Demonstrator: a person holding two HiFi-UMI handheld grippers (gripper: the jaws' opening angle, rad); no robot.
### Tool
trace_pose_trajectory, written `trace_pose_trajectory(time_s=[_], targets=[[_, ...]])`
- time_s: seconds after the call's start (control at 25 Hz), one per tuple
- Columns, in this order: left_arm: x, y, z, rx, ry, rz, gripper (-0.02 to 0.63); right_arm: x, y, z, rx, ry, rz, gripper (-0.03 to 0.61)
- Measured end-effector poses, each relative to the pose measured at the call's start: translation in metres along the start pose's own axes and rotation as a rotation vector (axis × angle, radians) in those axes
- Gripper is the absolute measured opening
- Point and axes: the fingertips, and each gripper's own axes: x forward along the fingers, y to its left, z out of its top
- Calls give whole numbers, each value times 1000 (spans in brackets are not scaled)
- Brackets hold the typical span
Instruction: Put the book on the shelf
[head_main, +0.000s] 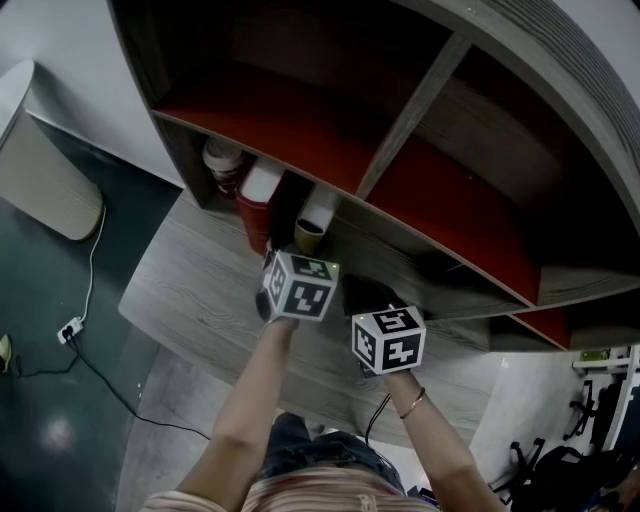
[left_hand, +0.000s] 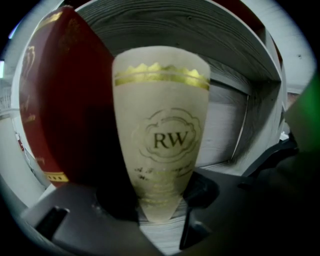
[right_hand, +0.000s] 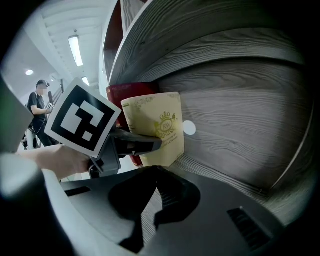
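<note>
One stiff, probably light cream book (left_hand: 160, 135), upright beside red book (left_hand: 60, 100) at centre frame below shelf (head_main: 430, 190), clamped near its bottom edge in left gripper (left_hand: 157, 215) jaws, a sound hold; right gripper (right_hand: 150, 210) jaws together, empty.

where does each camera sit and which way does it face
Head view: on the person's head, looking steeply down at the shelf and desk; both arms, left gripper and right gripper show.
Left gripper view: on the left gripper, looking along its jaws, shut on the cream book, into the shelf; red book alongside.
Right gripper view: on the right gripper, looking over its shut, empty jaws at the shelf; the left hand shows.
Both gripper views share the cream book.
</note>
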Motion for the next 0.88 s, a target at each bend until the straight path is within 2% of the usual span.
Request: trace_pose_trajectory(time_s=[0.88], targets=[[-39, -6, -32, -40, 11, 15, 222, -12, 27, -7, -30, -13, 28, 9]])
